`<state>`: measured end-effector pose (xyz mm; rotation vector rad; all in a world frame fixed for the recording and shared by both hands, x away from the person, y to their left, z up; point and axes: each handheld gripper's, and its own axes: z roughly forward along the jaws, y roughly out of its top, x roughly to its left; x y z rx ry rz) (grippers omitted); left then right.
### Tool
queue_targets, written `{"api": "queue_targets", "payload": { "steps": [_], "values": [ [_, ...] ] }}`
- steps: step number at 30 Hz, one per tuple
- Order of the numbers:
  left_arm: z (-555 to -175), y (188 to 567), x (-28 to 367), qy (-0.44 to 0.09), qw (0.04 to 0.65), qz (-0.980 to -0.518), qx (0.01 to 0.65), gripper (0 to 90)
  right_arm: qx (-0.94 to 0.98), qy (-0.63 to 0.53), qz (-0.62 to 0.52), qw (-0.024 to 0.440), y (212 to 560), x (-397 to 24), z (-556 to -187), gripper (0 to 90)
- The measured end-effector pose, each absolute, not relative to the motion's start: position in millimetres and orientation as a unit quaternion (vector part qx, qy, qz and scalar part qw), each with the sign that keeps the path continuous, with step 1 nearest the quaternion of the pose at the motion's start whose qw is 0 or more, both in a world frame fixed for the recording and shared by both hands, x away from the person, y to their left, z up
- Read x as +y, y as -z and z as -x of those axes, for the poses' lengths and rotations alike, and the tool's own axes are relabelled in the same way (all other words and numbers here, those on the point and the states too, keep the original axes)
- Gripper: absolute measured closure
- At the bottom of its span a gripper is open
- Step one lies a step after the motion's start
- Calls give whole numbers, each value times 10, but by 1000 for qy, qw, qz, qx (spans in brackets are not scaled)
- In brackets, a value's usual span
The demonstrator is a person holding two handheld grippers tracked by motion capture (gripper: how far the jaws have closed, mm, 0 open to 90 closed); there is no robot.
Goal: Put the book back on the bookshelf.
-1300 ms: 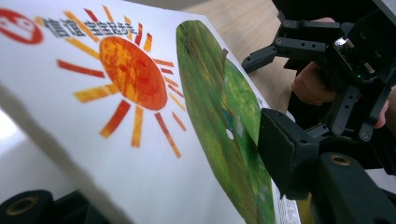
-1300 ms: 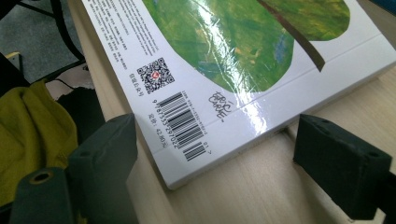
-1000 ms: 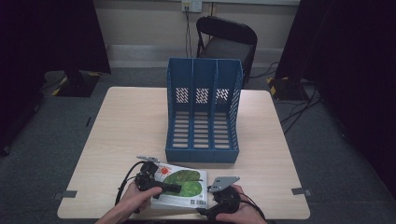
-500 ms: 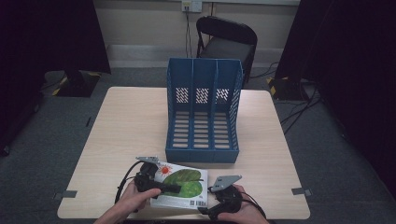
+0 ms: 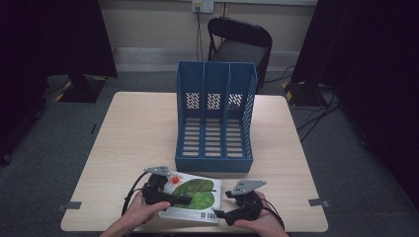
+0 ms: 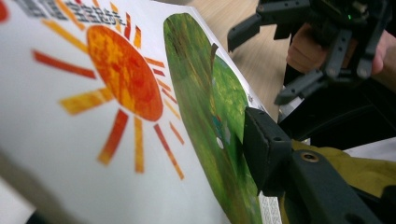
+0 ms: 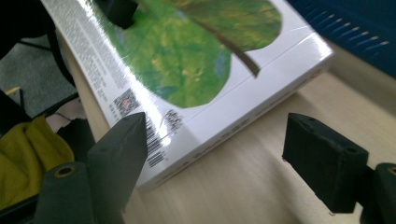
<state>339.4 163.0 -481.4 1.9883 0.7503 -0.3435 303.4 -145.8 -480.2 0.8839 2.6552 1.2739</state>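
Note:
A white book [image 5: 197,195] with a green leaf and an orange sun on its cover lies at the table's front edge. My left gripper [image 5: 184,200] is shut on its left side. In the left gripper view one black finger [image 6: 264,147] presses on the book's leaf picture [image 6: 205,107], and the other finger is hidden under the book. My right gripper [image 5: 221,215] stands at the book's front right corner, and its jaws have just been closing. In the right gripper view they [image 7: 219,158] are still apart, with the book's barcode corner [image 7: 159,154] between them.
A blue three-slot file rack [image 5: 215,118] stands in the middle of the wooden table [image 5: 138,133], just behind the book. A black folding chair [image 5: 239,42] stands beyond the far edge. Bare wood lies left and right of the rack.

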Motion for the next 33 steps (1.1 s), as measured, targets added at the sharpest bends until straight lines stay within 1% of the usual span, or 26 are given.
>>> {"api": "queue_targets", "payload": {
  "steps": [3, 6, 19, 22, 25, 28, 30, 33],
  "values": [
    [-3355, 4775, 1612, 111, 486, -824, 271, 625, 855, -423, -299, 41, 4776, -1496, -3065, 213],
    [-3343, 4769, 1610, 102, 489, -826, 259, 625, 846, -433, -306, 49, 4746, -1531, -3085, 212],
    [-3258, 4736, 1571, 72, 503, -833, 221, 635, 836, -444, -321, 32, 4767, -1519, -3266, 216],
    [-3237, 4724, 1566, 64, 503, -834, 215, 635, 832, -452, -322, 15, 4783, -1493, -3346, 188],
    [-3225, 4717, 1564, 59, 505, -835, 209, 635, 831, -463, -307, -1, 4766, -1425, -3399, 220],
    [-3225, 4715, 1565, 59, 505, -835, 209, 635, 832, -464, -304, -9, 4772, -1394, -3401, 213],
    [-3228, 4712, 1566, 60, 506, -835, 207, 635, 829, -468, -307, -17, 4749, -1435, -3414, 273],
    [-3221, 4695, 1558, 61, 506, -836, 205, 635, 823, -475, -311, -28, 4724, -1491, -3428, 323]
  ]
}}
